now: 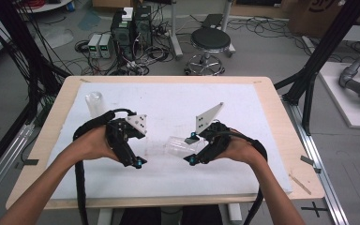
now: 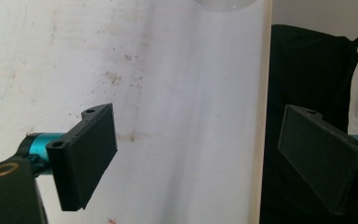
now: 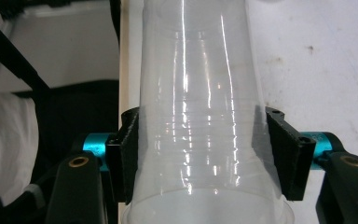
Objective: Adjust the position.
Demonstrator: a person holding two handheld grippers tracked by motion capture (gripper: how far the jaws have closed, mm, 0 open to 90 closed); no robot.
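Right claw [image 1: 191, 148]: jaws clamped on the sides of one clear plastic cup [image 1: 180, 145], which in the right gripper view [image 3: 200, 126] shows as thin, ribbed and see-through, seemingly more than one cup nested, lying sideways above the middle of the tabletop [image 1: 281, 140] with its closed end pointing left. Left claw [image 1: 138, 152]: jaws spread wide with nothing between them, held just left of that cup over the white sheet [image 1: 178, 103]. Count: two claws, one held cup or stack, one second clear cup [image 1: 95, 103] standing at the far left of the sheet; no brand, label or readable writing on any item.
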